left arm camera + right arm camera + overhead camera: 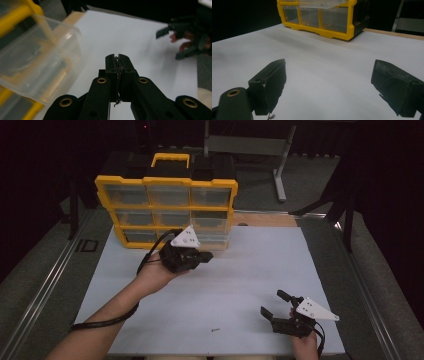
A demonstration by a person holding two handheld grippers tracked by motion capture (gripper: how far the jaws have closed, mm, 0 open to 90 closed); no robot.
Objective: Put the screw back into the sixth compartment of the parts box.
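Note:
A yellow organizer [165, 182] with clear drawers stands at the back left of the white table [250, 270]. My left gripper [208, 255] is held above the table just in front of it, pointing right. In the left gripper view its jaws [118, 58] are pressed together, with only a thin frayed strand in the seam. A clear drawer [37, 62] pulled out of the organizer is close on its left. My right gripper [271, 302] rests low near the front right corner, open, with bare table between its jaws [329, 75]. The right gripper [170, 44] also shows far off in the left gripper view.
A tiny dark item [215, 330] lies on the table near the front edge. A wooden strip [265, 218] borders the table behind the white sheet. A metal stand [280, 170] is on the floor beyond. The organizer [322, 22] is far ahead of my right gripper.

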